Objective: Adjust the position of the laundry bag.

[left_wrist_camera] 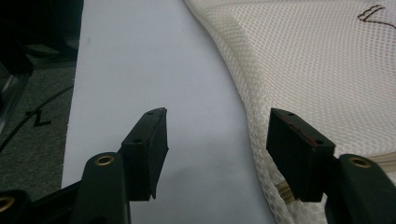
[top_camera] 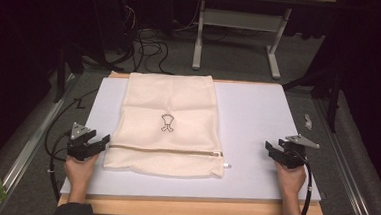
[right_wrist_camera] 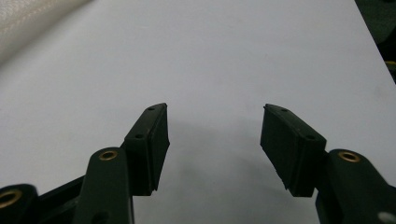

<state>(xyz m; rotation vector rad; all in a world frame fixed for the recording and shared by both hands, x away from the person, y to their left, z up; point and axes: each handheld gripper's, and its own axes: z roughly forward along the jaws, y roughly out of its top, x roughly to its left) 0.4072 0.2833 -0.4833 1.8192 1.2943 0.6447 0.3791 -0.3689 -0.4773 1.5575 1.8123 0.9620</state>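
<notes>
Beside left gripper [top_camera: 101, 141], mesh bag [top_camera: 166, 121]

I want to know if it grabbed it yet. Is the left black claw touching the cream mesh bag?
Cannot tell. In the left gripper view the left black claw is open, one jaw overlapping the cream mesh bag's edge.

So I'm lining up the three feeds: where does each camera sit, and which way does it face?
High view: above the person's side, looking forward and down on the white board and mesh bag; both forearms, left gripper and right gripper show.
Left gripper view: on the left gripper, looking along its open jaws at the bag's edge.
Right gripper view: on the right gripper, open jaws over bare board; bag corner upper left.
Shared: bag and board in all.
</notes>
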